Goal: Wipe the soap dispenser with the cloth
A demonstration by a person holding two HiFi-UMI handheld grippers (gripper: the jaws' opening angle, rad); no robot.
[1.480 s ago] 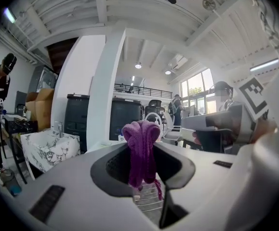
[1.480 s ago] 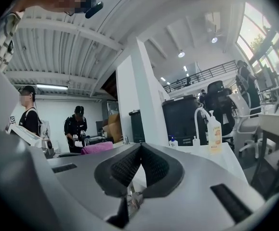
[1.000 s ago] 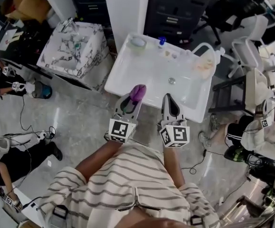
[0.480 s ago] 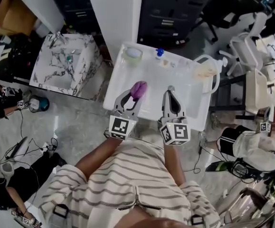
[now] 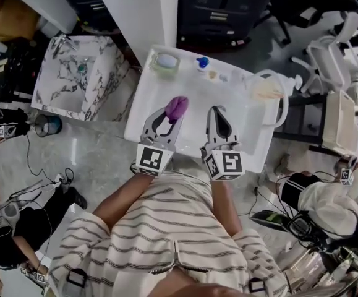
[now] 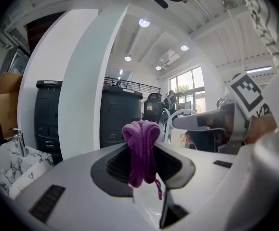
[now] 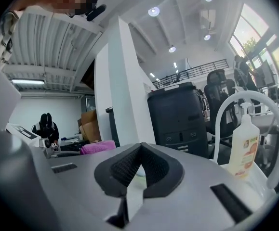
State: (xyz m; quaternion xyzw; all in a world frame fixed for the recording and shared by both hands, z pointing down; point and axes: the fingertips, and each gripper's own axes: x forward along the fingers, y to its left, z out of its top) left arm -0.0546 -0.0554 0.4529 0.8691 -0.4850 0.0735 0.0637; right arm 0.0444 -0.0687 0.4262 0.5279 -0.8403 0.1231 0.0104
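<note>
A purple cloth (image 5: 177, 106) hangs bunched from my left gripper (image 5: 174, 114), which is shut on it over the near left part of the white basin (image 5: 146, 107). In the left gripper view the cloth (image 6: 139, 134) drapes down over the closed jaws of that gripper (image 6: 143, 153). My right gripper (image 5: 216, 112) is beside it, shut and empty; in its own view the tips of the gripper (image 7: 140, 146) meet. The soap dispenser (image 7: 243, 146), a pale pump bottle, stands at the basin's far right under a white arched tap (image 7: 228, 110); from above the dispenser (image 5: 266, 90) lies ahead and right of both grippers.
A green dish (image 5: 165, 61), a blue-capped item (image 5: 202, 61) and small bits sit along the basin's back edge. A marble sink (image 5: 73, 79) stands to the left, dark cabinets (image 5: 228, 11) behind, chairs at right. People sit or crouch around on the floor (image 5: 73, 159).
Both grippers have moved forward together over the white basin, the left still carrying the purple cloth. The basin and dispenser now lie closer.
</note>
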